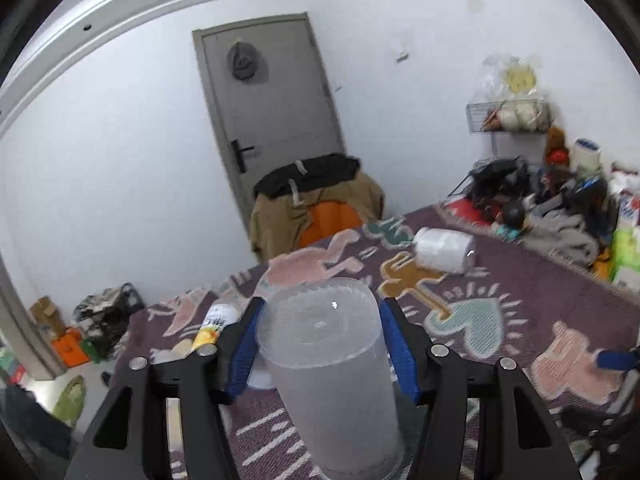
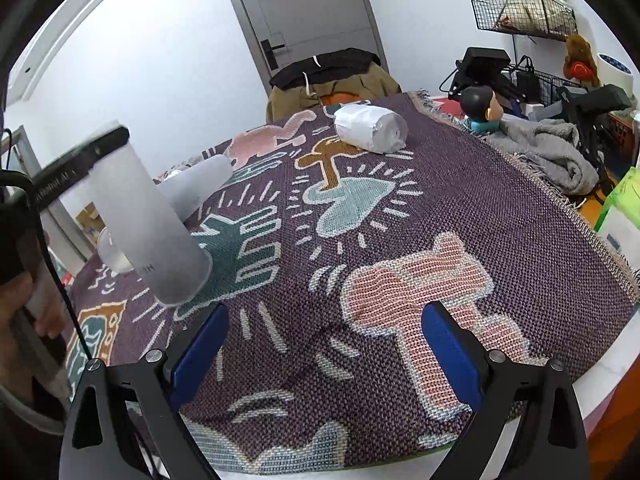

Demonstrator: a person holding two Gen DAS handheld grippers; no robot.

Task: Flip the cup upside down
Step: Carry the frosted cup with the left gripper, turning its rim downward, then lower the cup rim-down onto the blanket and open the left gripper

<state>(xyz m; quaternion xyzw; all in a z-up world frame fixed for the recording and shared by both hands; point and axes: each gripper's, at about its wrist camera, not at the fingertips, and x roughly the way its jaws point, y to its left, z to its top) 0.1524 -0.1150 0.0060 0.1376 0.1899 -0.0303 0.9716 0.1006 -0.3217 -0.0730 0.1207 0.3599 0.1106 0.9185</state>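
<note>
A frosted translucent plastic cup [image 1: 336,380] sits between the blue pads of my left gripper [image 1: 320,312], base up and mouth down, tilted over the patterned cloth. In the right wrist view the same cup [image 2: 148,220] leans with its rim low over the cloth [image 2: 360,220], the left gripper gripping its upper end. My right gripper [image 2: 324,344] is open and empty above the near part of the cloth, to the right of the cup.
A second frosted cup [image 2: 196,188] lies on its side behind the held one. A wrapped paper roll [image 2: 370,126] lies further back. A doll [image 2: 480,108], a grey towel [image 2: 548,156] and clutter crowd the right edge. A small bottle [image 1: 214,322] lies left.
</note>
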